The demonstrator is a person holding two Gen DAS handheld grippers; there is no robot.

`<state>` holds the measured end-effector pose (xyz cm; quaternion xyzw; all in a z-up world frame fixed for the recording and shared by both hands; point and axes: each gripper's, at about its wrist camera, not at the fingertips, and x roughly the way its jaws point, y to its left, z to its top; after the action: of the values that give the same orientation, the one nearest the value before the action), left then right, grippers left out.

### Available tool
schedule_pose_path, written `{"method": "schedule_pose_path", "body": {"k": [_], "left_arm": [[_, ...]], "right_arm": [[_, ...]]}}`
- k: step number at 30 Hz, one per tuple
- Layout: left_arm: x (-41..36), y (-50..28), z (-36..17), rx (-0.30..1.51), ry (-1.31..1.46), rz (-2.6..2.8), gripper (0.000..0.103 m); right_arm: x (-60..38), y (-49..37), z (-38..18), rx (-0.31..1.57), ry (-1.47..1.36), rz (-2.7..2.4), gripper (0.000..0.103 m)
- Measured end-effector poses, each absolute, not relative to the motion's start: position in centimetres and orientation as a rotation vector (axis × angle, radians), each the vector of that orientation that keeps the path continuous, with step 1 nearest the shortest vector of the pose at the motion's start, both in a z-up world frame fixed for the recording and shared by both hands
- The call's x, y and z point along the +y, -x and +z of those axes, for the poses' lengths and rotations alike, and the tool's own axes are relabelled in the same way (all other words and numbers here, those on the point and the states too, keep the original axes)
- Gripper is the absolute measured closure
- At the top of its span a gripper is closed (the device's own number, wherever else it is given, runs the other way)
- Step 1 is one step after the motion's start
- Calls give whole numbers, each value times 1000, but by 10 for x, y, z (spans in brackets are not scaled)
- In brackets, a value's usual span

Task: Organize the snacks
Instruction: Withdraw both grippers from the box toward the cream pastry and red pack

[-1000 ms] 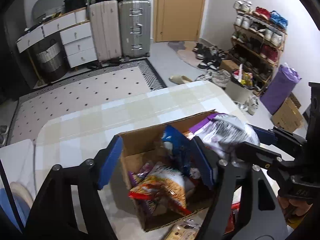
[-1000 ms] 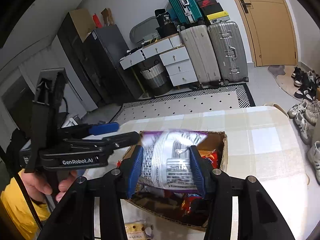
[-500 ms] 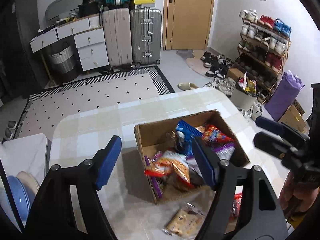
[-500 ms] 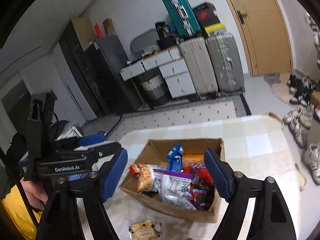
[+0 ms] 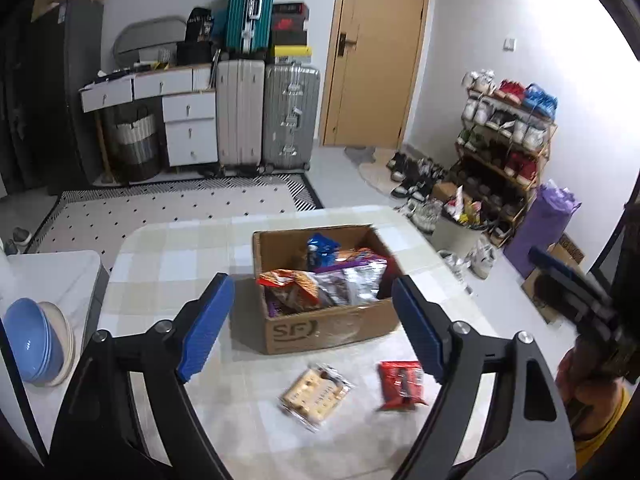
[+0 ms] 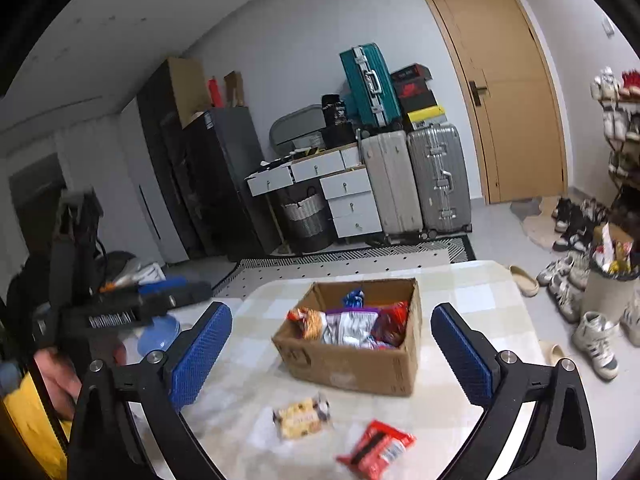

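Note:
A brown cardboard box [image 5: 320,328] [image 6: 360,368] stands on the checked table, filled with several snack bags; a silver and purple bag [image 5: 352,280] [image 6: 348,326] lies on top. In front of the box lie a clear biscuit pack [image 5: 316,394] [image 6: 302,418] and a red snack pack [image 5: 401,385] [image 6: 378,448]. My left gripper [image 5: 314,330] hangs back from the box, its jaws opening with nothing between them. My right gripper [image 6: 330,354] is also pulled back and above the table, jaws opening wide and empty. Each gripper shows at the edge of the other's view.
The checked table [image 5: 180,256] has a rounded far edge. A side stand at the left carries stacked blue bowls [image 5: 32,340]. Suitcases [image 5: 264,116], white drawers and a door stand at the back; a shoe rack [image 5: 504,140] and shoes are on the right.
The right gripper let the silver and purple bag go into the box and opened wide. Both grippers drew back and up from the box, so two loose packs came into view.

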<state>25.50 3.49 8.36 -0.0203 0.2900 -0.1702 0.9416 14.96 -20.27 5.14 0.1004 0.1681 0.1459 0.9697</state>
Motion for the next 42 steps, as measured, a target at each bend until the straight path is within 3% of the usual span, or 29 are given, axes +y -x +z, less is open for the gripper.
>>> {"method": "schedule_pose_path", "body": {"k": [11, 16, 22, 29, 42], "left_arm": [[37, -148, 102, 471, 109, -325, 16], [43, -114, 89, 445, 109, -286, 1], [58, -73, 68, 373, 108, -256, 1], [68, -68, 12, 361, 68, -202, 1], [54, -123, -85, 609, 73, -220, 1]], "right_arm": [[-214, -53, 49, 207, -210, 280, 1], [-210, -20, 44, 151, -185, 249, 1], [-198, 0, 28, 115, -143, 252, 1], [-185, -11, -24, 235, -139, 249, 1], [-177, -58, -94, 444, -191, 255, 1]]}}
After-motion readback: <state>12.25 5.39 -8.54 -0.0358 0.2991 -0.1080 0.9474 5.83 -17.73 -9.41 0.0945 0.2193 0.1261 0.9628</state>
